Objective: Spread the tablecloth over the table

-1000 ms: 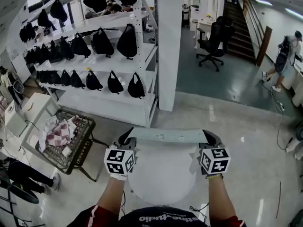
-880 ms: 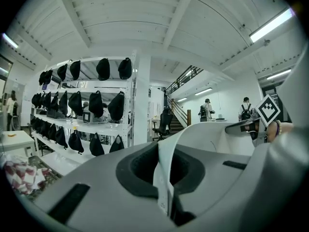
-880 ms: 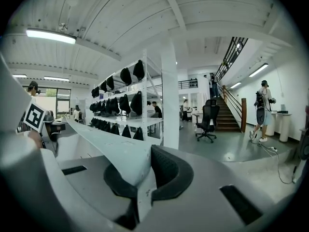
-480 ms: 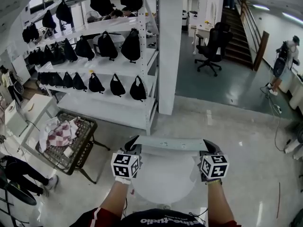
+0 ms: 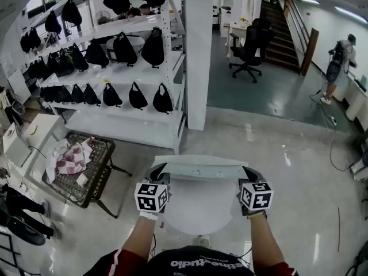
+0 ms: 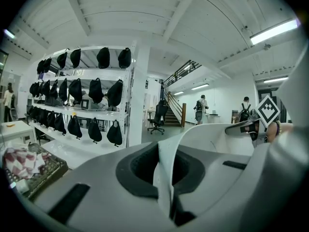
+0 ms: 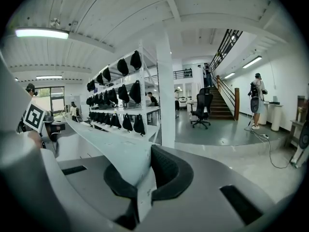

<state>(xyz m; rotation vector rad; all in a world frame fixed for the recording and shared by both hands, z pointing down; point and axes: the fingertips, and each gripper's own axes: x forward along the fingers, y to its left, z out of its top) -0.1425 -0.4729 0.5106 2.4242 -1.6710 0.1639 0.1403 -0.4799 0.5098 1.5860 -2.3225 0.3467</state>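
Observation:
A pale tablecloth point(image 5: 198, 168) hangs stretched as a flat band between my two grippers, above the far part of a round white table point(image 5: 195, 214). My left gripper point(image 5: 158, 172) is shut on the cloth's left end, and my right gripper point(image 5: 248, 173) is shut on its right end. In the left gripper view the cloth point(image 6: 193, 139) is pinched in the left gripper point(image 6: 165, 170) and runs off right to the other gripper point(image 6: 248, 128). In the right gripper view the cloth point(image 7: 108, 146) is pinched in the right gripper point(image 7: 144, 178) and runs off left.
A white shelf rack point(image 5: 123, 68) with several black bags stands at the back left. A wire basket cart point(image 5: 80, 168) holding a checked cloth is at the left. A white pillar point(image 5: 198, 56) rises behind the table. An office chair point(image 5: 248, 45) and a person point(image 5: 335, 68) are far off.
Both grippers have come lower and nearer to me with the cloth still stretched between them. The cloth's band now lies over the table's far edge.

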